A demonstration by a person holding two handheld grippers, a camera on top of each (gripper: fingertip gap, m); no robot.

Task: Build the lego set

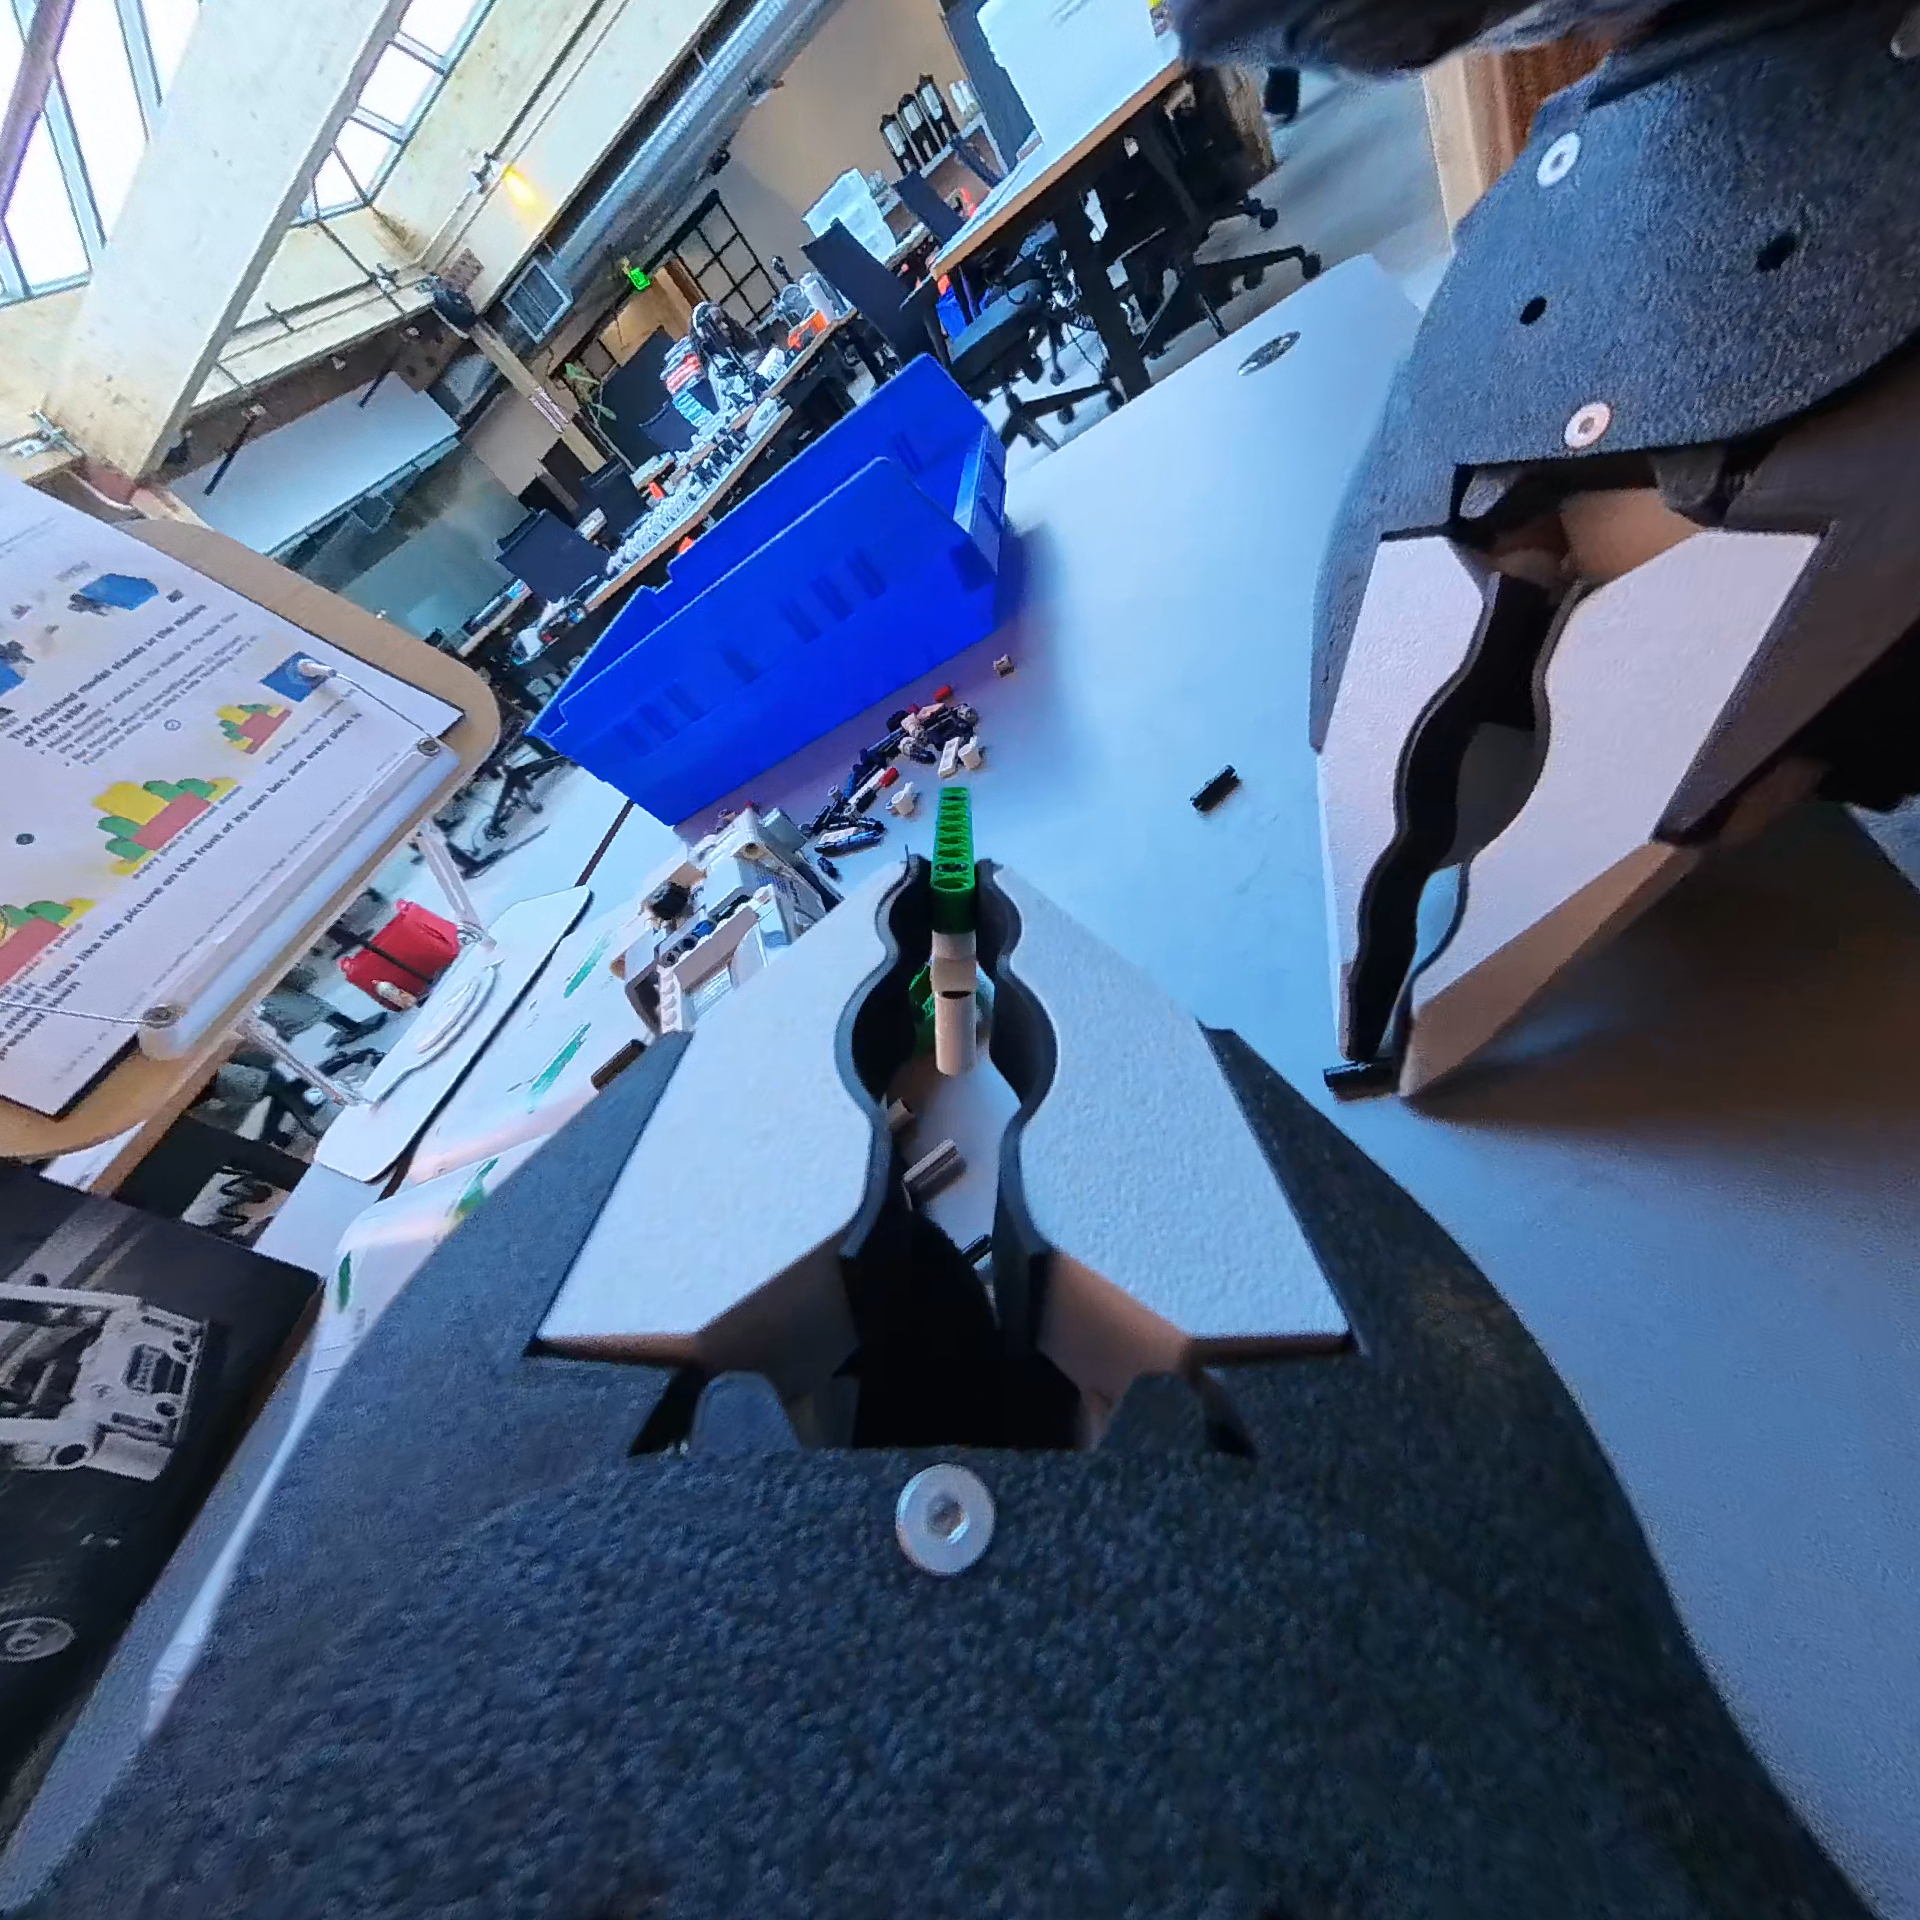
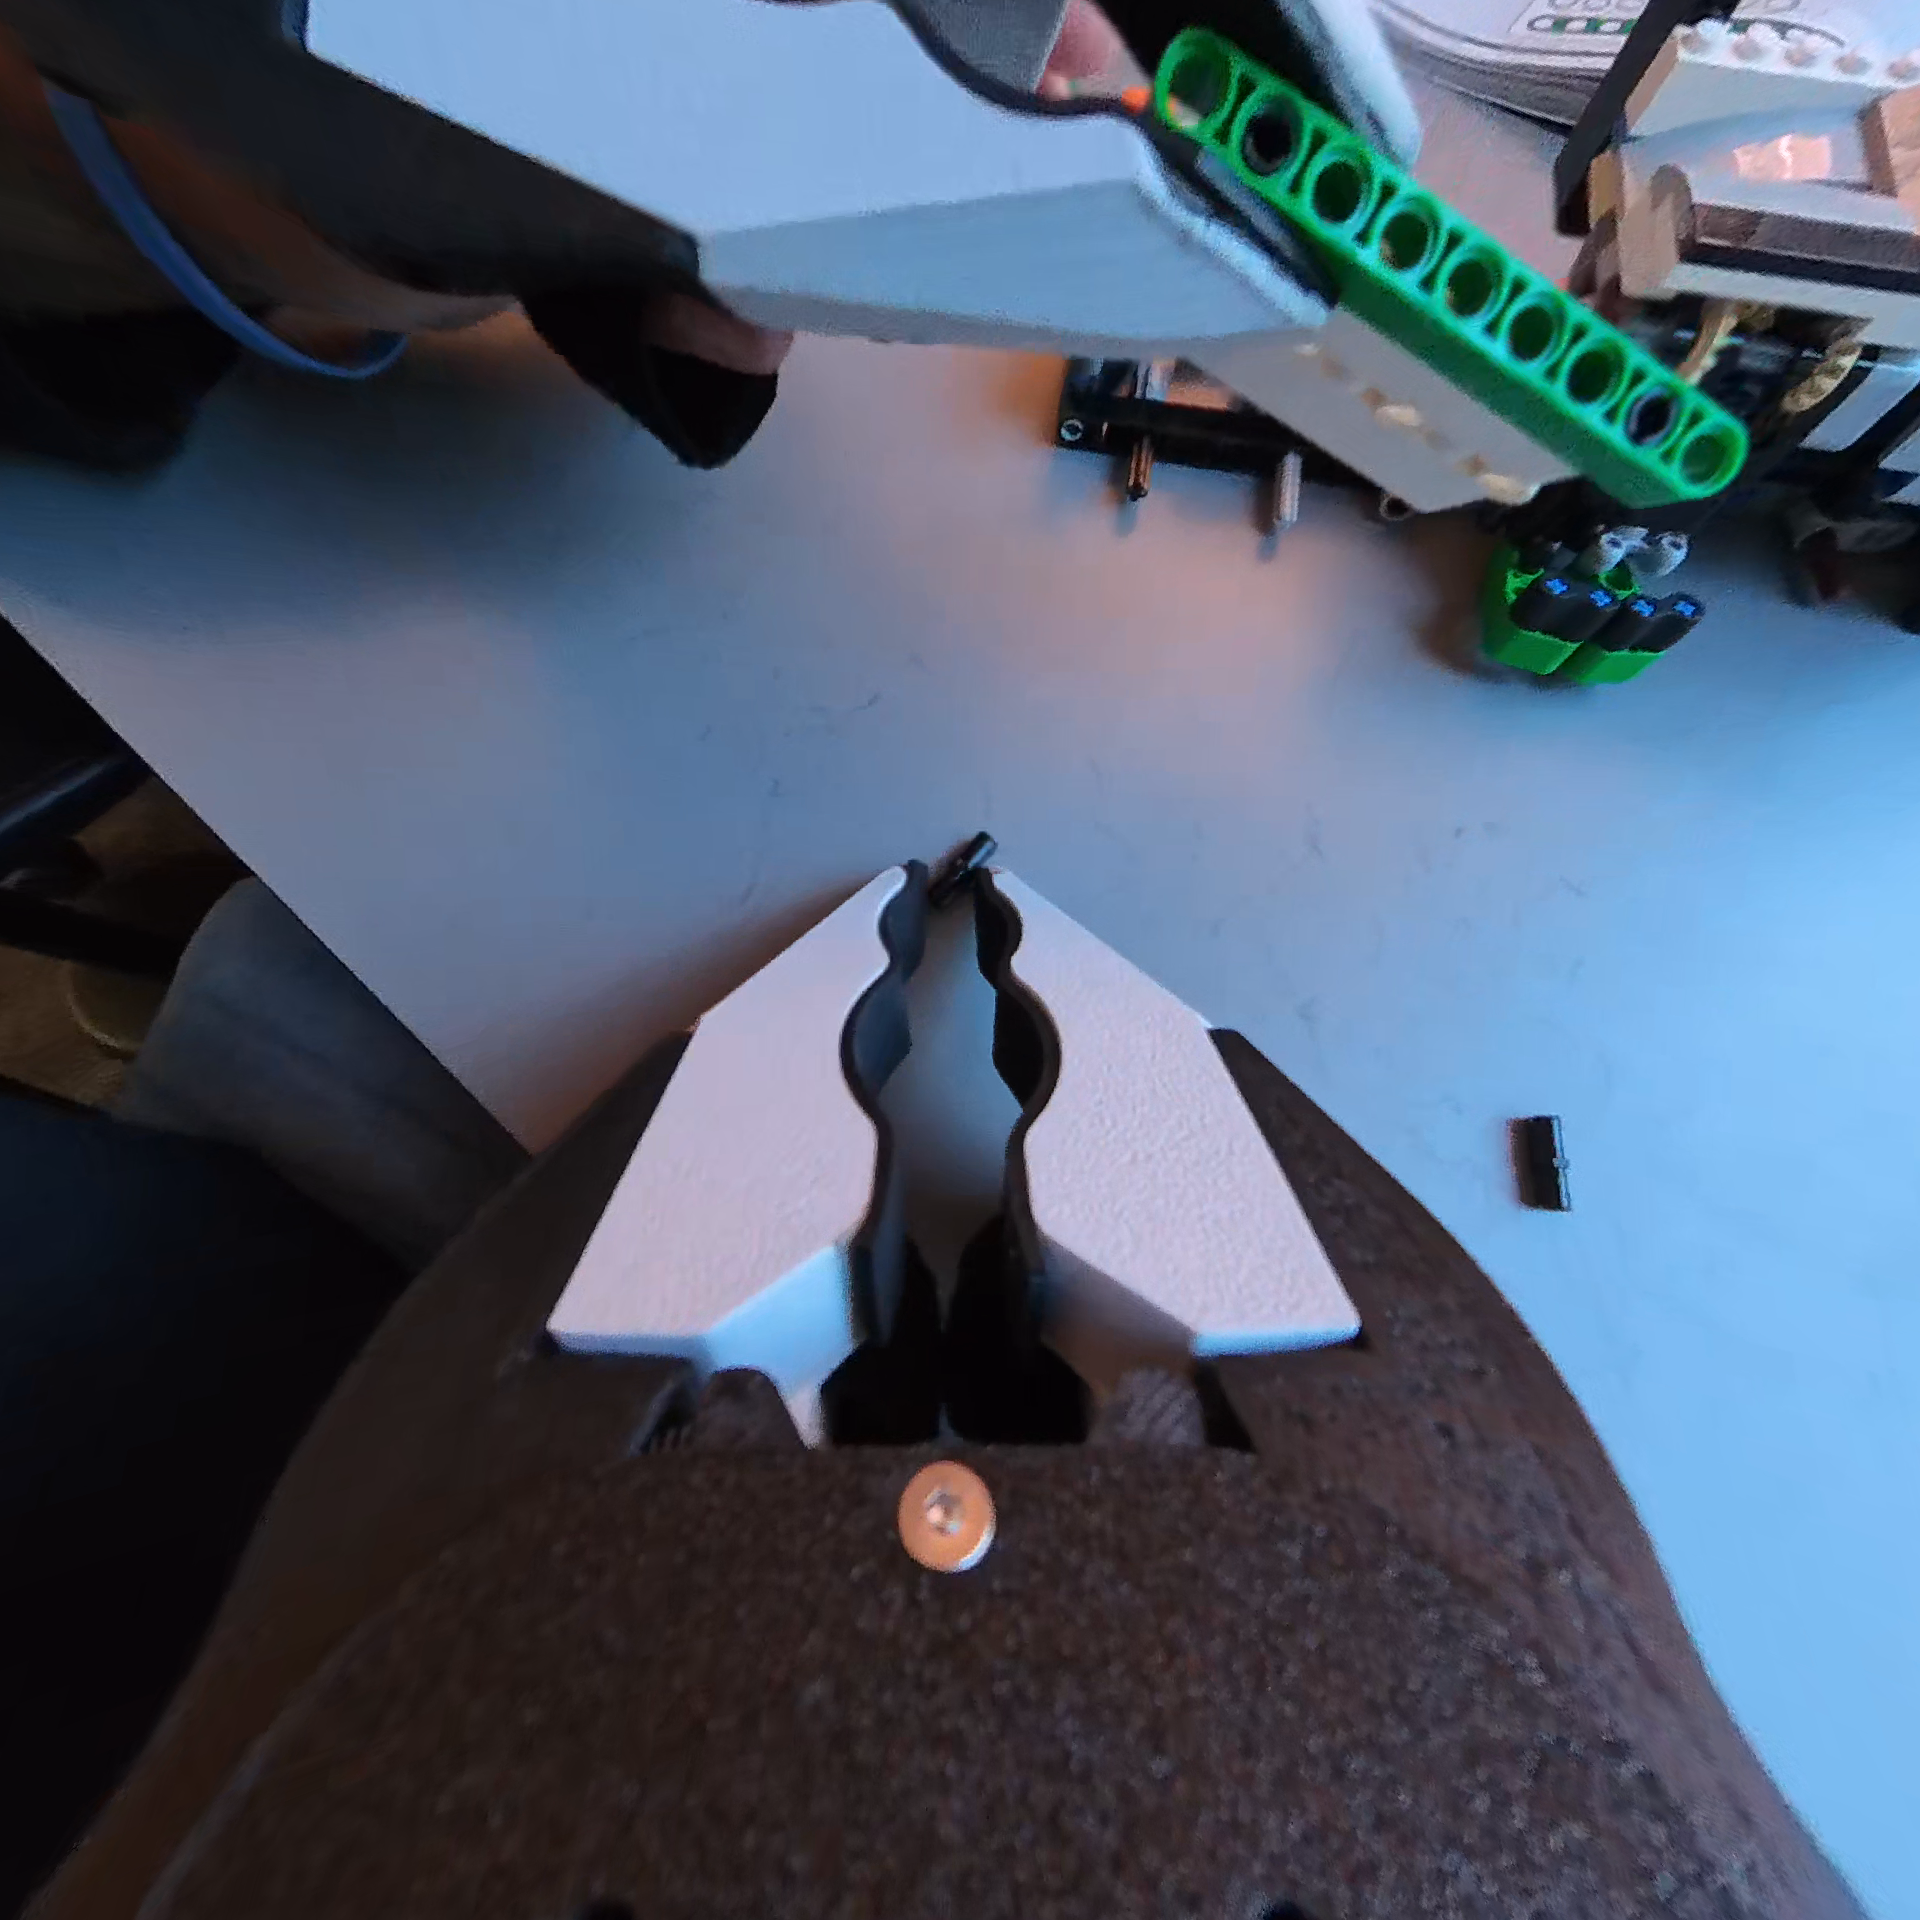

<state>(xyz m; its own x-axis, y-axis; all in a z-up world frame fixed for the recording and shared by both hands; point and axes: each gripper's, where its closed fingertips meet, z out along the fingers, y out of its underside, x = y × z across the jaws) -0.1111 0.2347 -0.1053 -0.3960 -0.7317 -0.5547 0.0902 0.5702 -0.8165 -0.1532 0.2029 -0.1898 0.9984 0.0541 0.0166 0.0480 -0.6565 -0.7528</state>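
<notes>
My left gripper is shut on a long green beam with holes, which sticks out past the tips; a beige piece shows between its jaws. The right wrist view shows the left gripper at the top, holding the green beam above the white table. My right gripper is shut on a small black pin at its tips, low over the table. It also shows in the left wrist view at the right with the black pin.
Another black pin lies loose on the table. A part-built white model, a black frame piece and a green block with black pins stand nearby. A blue bin, a pile of small pieces and an instruction board lie farther off. The left gripper's tips are roughly 10 centimetres from the right gripper's.
</notes>
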